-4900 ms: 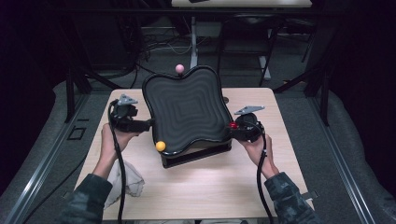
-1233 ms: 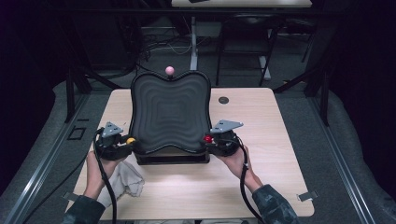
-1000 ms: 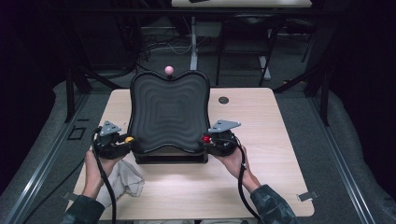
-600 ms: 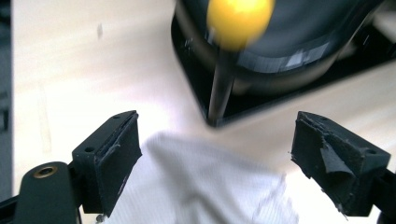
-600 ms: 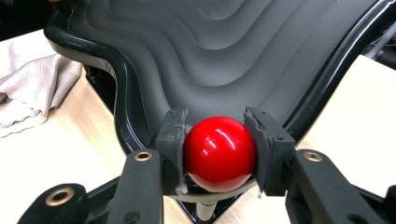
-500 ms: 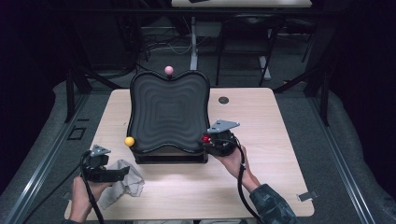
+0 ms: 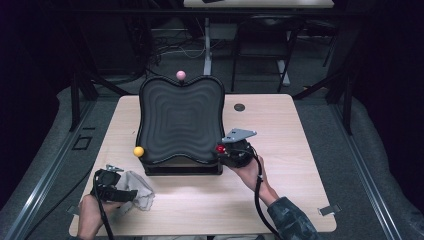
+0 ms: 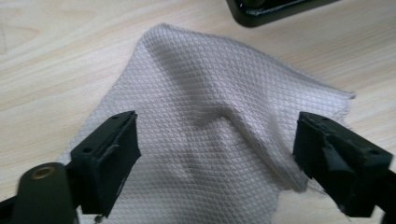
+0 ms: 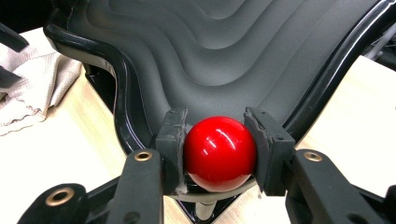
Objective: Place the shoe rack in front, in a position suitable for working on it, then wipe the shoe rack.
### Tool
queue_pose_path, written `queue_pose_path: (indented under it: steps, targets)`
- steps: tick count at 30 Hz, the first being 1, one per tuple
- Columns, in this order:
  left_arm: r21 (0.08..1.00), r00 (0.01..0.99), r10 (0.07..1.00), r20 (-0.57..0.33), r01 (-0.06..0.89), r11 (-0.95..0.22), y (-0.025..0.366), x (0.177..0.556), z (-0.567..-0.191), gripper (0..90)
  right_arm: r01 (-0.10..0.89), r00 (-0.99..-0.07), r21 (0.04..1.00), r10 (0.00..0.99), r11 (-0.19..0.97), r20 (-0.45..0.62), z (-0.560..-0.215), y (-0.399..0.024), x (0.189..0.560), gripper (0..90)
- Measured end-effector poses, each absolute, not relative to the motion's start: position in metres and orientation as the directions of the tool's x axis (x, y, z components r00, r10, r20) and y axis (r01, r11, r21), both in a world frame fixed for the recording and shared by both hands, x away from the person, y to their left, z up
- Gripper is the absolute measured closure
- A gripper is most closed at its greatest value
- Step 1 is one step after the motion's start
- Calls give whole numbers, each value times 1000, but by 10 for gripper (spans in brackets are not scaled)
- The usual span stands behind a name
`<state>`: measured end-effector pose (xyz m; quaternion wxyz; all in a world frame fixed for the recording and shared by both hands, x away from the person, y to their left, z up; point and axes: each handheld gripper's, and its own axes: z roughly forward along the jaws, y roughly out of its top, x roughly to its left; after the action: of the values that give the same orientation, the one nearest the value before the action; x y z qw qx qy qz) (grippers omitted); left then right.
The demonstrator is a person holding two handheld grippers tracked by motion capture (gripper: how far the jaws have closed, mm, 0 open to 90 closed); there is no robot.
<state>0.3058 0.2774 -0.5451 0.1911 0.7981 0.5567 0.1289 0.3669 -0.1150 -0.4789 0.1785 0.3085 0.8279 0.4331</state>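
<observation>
Left gripper [image 7: 134, 194]: black body trailing a black cable, carrying a small grey plate. Its fingers [image 8: 111, 148] are showing square black pads on black arms, with a brass-ringed hole. Right gripper [image 7: 220, 149]: black, wearing a grey three-cornered plate, trailing a black cable; brass-ringed holes showing. Right forearm is wearing a camouflage-patterned sleeve [image 7: 292, 220].

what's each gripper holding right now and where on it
The right gripper is shut on the red ball, fingers pressing its two sides. The left gripper holds nothing; having just been opening, its fingers straddle the cloth.
</observation>
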Motion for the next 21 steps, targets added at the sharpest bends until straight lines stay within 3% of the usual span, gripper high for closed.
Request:
queue_pose_path:
  steps: [5, 9, 13, 17, 21]
  targets:
    - [398, 361, 933, 7, 855, -334, 274, 308, -554, 321, 355, -747, 827, 665, 436, -30, -479, -115, 367, 600]
    - [397, 365, 931, -18, 857, -328, 275, 309, -555, 390, 353, -747, 827, 665, 438, -33, -479, -115, 367, 600]
    - [415, 376, 927, -11, 845, -338, 274, 307, -554, 609, 351, -748, 827, 663, 439, -35, -479, -115, 367, 600]
    - [426, 380, 925, -5, 838, -342, 278, 308, -554, 754, 350, -749, 826, 661, 442, -37, -479, -116, 367, 600]
    - [433, 384, 923, -8, 834, -343, 281, 309, -554, 816, 349, -753, 827, 658, 441, -33, -479, -116, 367, 600]
